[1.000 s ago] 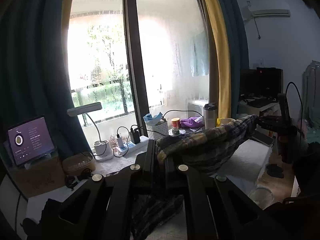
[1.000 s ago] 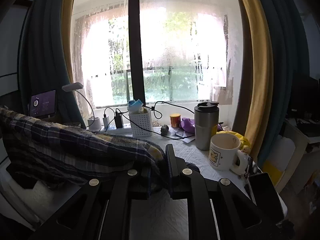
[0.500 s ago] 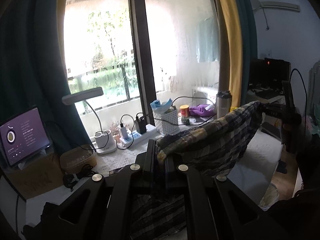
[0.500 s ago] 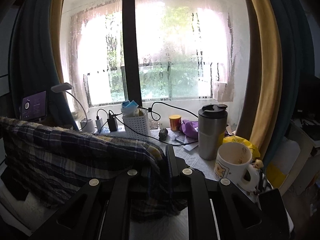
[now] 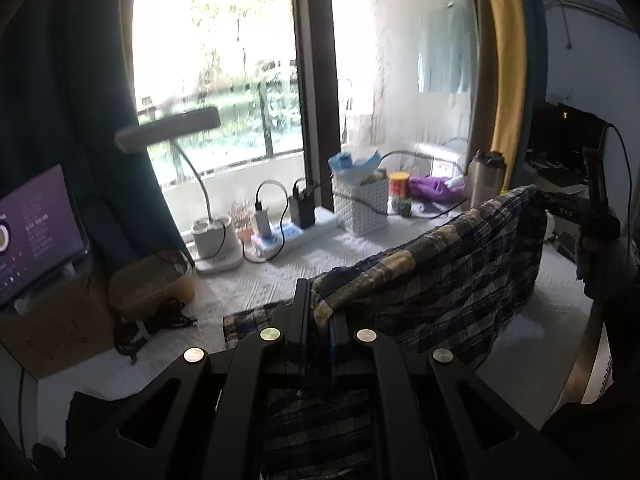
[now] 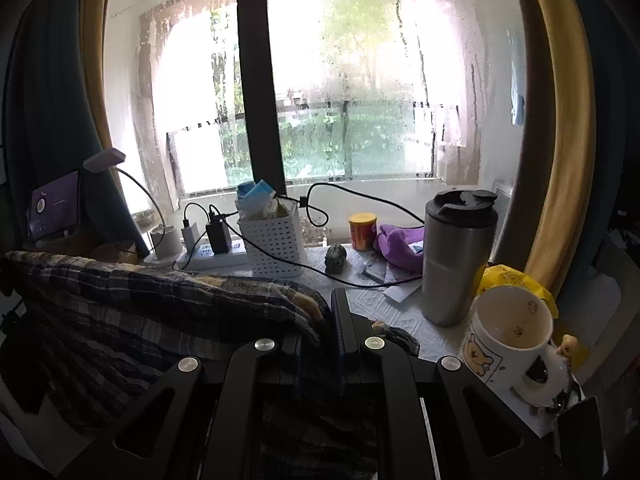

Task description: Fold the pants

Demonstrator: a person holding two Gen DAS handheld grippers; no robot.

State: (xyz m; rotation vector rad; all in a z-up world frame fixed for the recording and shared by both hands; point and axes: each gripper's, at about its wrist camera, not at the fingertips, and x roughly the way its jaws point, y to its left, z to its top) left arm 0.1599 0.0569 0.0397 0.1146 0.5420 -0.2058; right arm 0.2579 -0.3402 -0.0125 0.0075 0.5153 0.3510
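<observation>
The plaid pants (image 5: 432,280) hang stretched between my two grippers above the white table (image 5: 328,256). My left gripper (image 5: 322,312) is shut on one end of the top edge. My right gripper (image 6: 328,320) is shut on the other end; in the left wrist view it shows at the far right (image 5: 576,212). The pants (image 6: 140,312) drape down to the left in the right wrist view, their lower part touching the table.
Along the window stand a desk lamp (image 5: 212,236), a power strip (image 5: 288,232), a white basket (image 6: 272,240), a yellow can (image 6: 362,232), purple cloth (image 6: 400,244), a steel tumbler (image 6: 456,256) and a bear mug (image 6: 508,340). A tablet (image 5: 36,232) stands left.
Both grippers have moved forward and lower toward the table with the pants held taut. The hanging cloth has come down onto the table.
</observation>
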